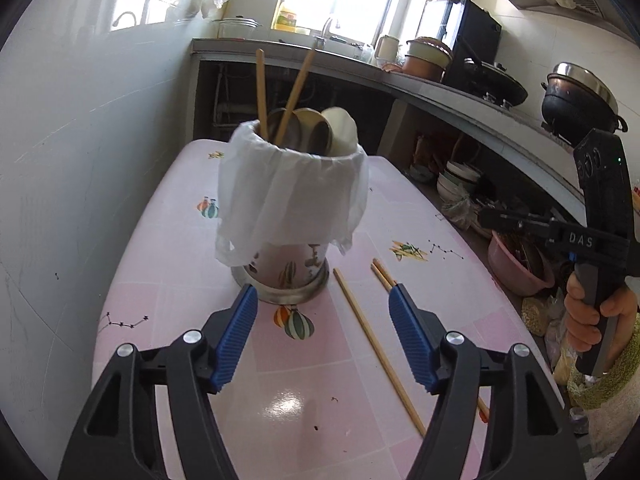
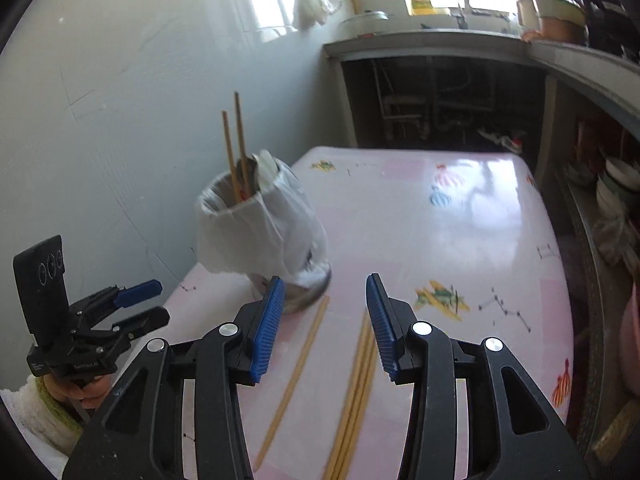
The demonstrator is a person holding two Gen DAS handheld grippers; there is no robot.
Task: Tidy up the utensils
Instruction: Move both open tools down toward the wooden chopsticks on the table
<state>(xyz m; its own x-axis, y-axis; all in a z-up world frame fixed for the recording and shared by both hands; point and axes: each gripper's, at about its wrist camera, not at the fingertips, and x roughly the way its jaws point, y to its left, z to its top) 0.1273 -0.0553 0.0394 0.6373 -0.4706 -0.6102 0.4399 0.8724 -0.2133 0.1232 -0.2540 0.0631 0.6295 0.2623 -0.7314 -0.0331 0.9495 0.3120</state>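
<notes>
A metal utensil holder (image 1: 290,276) draped with a white plastic bag (image 1: 292,188) stands on the pink table (image 1: 168,248). It holds two chopsticks (image 1: 294,88) and some spoons (image 1: 340,132). It also shows in the right wrist view (image 2: 264,224). A single chopstick (image 1: 376,344) lies on the table, and a pair of chopsticks (image 1: 383,274) lies to its right. In the right wrist view the single chopstick (image 2: 296,376) and the bundle (image 2: 358,392) lie between and under the jaws. My left gripper (image 1: 322,300) is open and empty, just short of the holder. My right gripper (image 2: 326,292) is open and empty above the loose chopsticks.
A white wall (image 1: 80,120) runs along the table's left side. A concrete counter (image 1: 440,92) with pots, a wok (image 1: 580,96) and a sink stands behind and to the right. Bowls (image 1: 456,180) and a pink basin (image 1: 520,264) sit under it.
</notes>
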